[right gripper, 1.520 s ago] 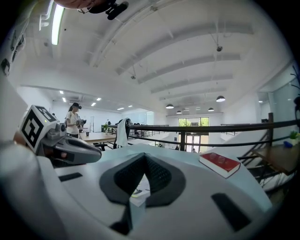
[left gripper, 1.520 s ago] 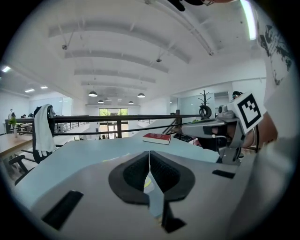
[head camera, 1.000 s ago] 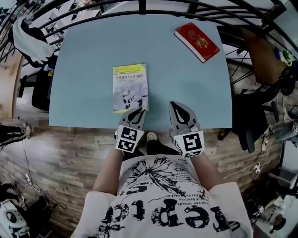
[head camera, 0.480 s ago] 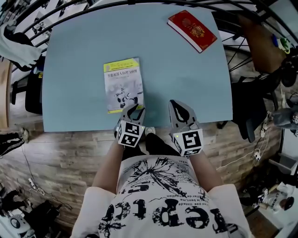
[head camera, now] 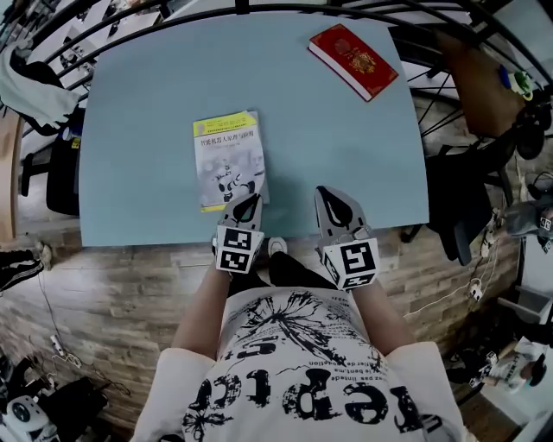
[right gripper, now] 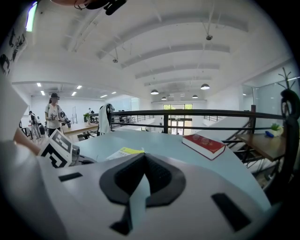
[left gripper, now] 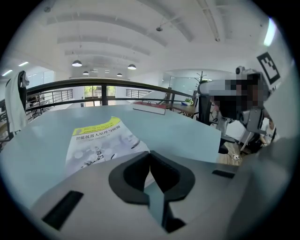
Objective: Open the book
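A thin book with a yellow and white cover (head camera: 229,159) lies closed on the light blue table (head camera: 155,104), near its front edge. In the left gripper view the same book (left gripper: 96,141) lies just beyond the jaws. My left gripper (head camera: 247,204) is shut, its tip at the book's near right corner; contact cannot be told. My right gripper (head camera: 333,204) is shut and holds nothing, hovering over the table's front edge to the right. A thick red book (head camera: 353,60) lies closed at the far right; it shows too in the right gripper view, red book (right gripper: 204,144).
A black railing (head camera: 259,9) curves round the table's far side. A dark chair (head camera: 467,198) stands off the table's right edge. White cloth (head camera: 34,86) hangs at the left. Wooden floor (head camera: 121,285) lies below the front edge.
The head view has shifted, so the table and books sit slightly differently in frame. My left gripper has edged forward to the yellow book's near corner. The right gripper has hardly moved.
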Demonstrator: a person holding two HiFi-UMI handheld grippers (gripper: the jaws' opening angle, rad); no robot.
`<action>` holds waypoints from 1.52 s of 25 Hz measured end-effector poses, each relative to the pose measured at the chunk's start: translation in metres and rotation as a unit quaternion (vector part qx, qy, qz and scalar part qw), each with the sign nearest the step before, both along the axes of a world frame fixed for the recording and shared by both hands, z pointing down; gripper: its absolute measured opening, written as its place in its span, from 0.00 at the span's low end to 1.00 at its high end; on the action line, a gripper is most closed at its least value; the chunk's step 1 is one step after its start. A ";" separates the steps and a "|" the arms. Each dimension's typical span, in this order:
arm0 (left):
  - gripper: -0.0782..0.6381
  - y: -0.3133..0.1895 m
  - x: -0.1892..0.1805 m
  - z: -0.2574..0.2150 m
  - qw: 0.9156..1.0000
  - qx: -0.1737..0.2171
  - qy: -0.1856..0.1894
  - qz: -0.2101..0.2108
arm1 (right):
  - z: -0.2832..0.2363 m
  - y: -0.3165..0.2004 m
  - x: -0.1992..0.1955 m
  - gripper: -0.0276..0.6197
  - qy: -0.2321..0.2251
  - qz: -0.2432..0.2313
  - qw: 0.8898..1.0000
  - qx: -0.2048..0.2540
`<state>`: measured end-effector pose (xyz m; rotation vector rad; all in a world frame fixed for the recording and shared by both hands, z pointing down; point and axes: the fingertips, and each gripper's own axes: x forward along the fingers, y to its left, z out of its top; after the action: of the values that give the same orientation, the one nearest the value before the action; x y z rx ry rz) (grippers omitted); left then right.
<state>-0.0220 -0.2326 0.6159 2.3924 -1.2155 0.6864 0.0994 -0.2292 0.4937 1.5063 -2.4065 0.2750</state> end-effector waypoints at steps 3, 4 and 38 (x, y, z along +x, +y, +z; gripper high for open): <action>0.14 -0.001 -0.010 -0.020 0.999 0.010 0.039 -0.011 | -0.005 -0.001 -0.011 0.06 0.002 -0.007 1.000 0.004; 0.14 -0.001 -0.016 -0.030 0.998 0.020 0.052 -0.016 | -0.007 -0.001 -0.016 0.06 0.002 -0.010 1.000 0.005; 0.14 0.028 -0.305 0.032 0.969 -0.067 0.089 -0.218 | 0.027 0.031 -0.229 0.06 0.010 -0.053 0.997 -0.047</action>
<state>-0.3274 -0.2043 0.6482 1.9319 -1.4942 0.3909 -0.1292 -0.1980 0.5208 1.3315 -2.4123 0.3427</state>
